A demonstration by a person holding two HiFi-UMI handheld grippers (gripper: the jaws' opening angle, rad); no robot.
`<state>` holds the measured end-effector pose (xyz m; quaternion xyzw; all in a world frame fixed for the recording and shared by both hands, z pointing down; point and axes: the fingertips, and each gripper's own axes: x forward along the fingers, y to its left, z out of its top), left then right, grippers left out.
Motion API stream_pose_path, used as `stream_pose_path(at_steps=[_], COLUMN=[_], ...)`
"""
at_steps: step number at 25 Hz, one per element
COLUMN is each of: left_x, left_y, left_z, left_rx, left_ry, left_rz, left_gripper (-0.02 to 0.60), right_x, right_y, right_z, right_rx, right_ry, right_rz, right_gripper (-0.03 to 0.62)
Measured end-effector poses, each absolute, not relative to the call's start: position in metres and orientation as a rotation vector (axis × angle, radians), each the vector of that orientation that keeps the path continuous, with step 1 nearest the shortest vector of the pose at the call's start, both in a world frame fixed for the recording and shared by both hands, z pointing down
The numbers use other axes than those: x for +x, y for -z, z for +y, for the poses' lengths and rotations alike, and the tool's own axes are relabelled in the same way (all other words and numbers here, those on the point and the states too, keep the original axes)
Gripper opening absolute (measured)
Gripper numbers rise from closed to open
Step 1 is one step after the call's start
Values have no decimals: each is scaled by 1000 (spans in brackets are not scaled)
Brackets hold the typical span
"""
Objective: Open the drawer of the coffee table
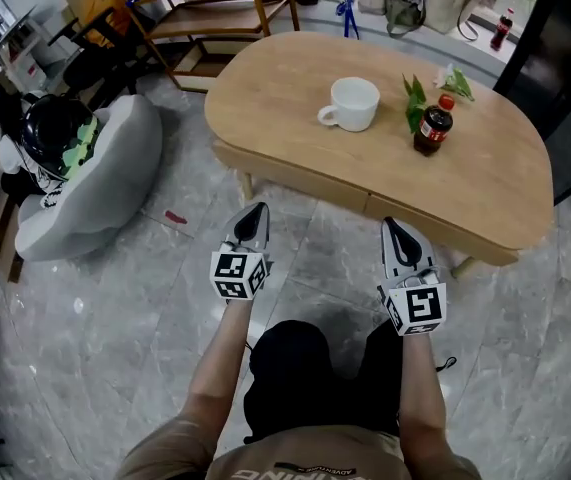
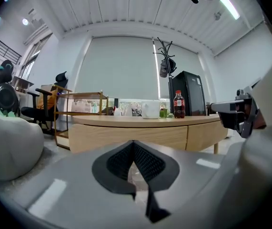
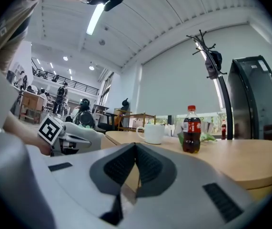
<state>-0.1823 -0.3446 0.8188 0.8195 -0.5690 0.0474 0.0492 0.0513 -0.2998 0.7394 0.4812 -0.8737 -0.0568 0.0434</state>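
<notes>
Since the drawer (image 1: pixel 295 183) sits closed under the coffee table (image 1: pixel 265 88) edge, at 12 o'clock of the left gripper (image 1: pixel 254 216), nothing is done yet. Both it and the right gripper (image 1: pixel 396 230) are empty, fingers pressed together. Wood top holds mug (image 1: pixel 351 103), cola bottle (image 1: pixel 433 126); marble floor (image 1: pixel 115 348), beanbag (image 1: pixel 95 183) at 9 o'clock.
</notes>
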Motion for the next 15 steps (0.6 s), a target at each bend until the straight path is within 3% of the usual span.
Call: stream_pose_path(at_steps=[10, 13, 15], left_x=[-173, -168, -161], left_y=[-865, -880, -885], left_z=[-366, -371, -375], left_rx=[2410, 2367, 2266], left_ry=[-82, 82, 343], left_rz=[-1641, -1513, -1304], left_gripper=[-3, 1, 65], right_x=[51, 54, 54], right_y=[-751, -751, -751], right_z=[-302, -301, -300], right_rx=[1480, 1503, 1508], right_ry=[169, 157, 157], right_rz=[-2617, -2618, -2626], right_gripper=[5, 5, 5])
